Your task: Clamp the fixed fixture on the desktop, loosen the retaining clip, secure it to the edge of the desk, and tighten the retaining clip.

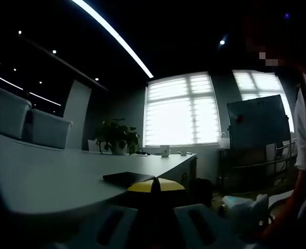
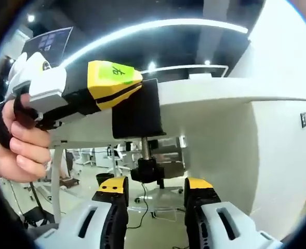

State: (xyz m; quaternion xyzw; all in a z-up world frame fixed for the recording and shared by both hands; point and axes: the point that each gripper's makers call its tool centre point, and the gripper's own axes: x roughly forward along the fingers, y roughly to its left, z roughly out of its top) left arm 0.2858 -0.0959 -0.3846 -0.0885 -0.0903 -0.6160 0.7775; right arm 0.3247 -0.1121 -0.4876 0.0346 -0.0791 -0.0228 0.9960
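White desk [image 2: 215,91] edge carries the black clamp fixture [image 2: 137,109], gripped by the left gripper [image 2: 119,83]; right gripper [image 2: 155,194] stands wide below its screw knob [image 2: 147,168].

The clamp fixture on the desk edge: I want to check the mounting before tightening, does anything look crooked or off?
Nothing stands out. The black clamp fixture sits squarely over the desk edge, held by the left tongs. Its screw knob hangs straight below, with the open right tongs just under it, not gripping.
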